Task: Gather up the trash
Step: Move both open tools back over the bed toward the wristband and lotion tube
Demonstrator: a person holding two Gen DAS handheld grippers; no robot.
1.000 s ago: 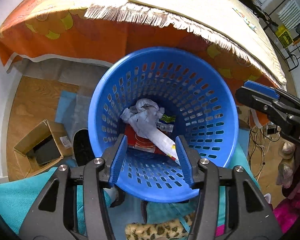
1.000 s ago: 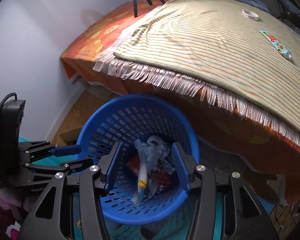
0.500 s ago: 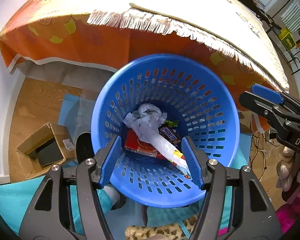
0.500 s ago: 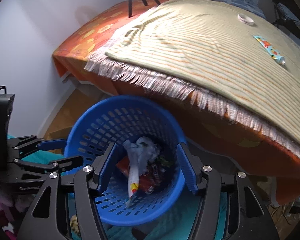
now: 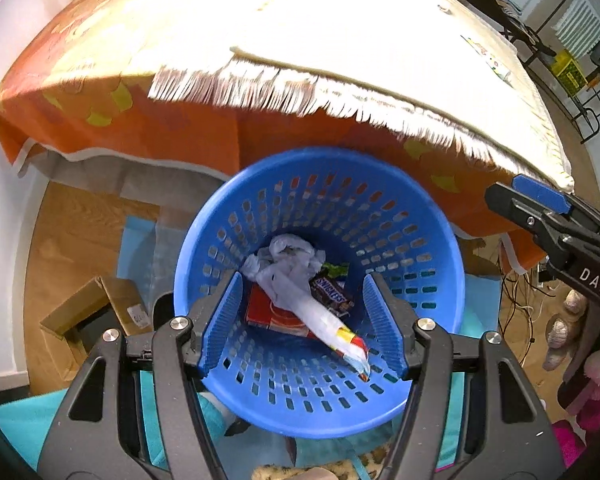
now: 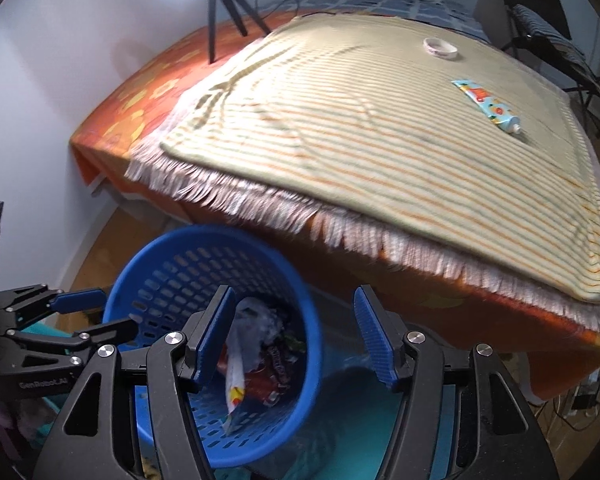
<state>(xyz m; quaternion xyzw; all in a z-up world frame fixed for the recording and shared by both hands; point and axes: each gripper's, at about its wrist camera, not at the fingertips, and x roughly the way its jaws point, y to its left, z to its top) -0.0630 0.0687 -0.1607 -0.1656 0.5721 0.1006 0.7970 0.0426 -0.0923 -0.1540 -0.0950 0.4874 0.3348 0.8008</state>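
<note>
A blue perforated basket (image 5: 432, 240) stands on the floor by the bed and also shows in the right wrist view (image 6: 172, 264). Inside lie a crumpled white wrapper (image 5: 296, 284), a red packet (image 5: 268, 312) and a Snickers wrapper (image 5: 332, 294). My left gripper (image 5: 314, 322) is open and empty above the basket. My right gripper (image 6: 296, 336) is open and empty above the basket's right rim. On the striped blanket (image 6: 360, 120) lie a colourful tube (image 6: 488, 106) and a white ring of tape (image 6: 440, 47).
The bed has an orange sheet (image 5: 100, 128) hanging beside the basket. A cardboard box (image 5: 92, 316) sits on the wooden floor at left. A black tripod (image 6: 228, 4) stands at the bed's far side. Cables (image 5: 520, 292) and a chair (image 6: 540, 32) are at right.
Both grippers have risen and pulled back from the basket. The right gripper has turned right toward the bed, bringing the tube and tape ring closer. Both stay open and empty.
</note>
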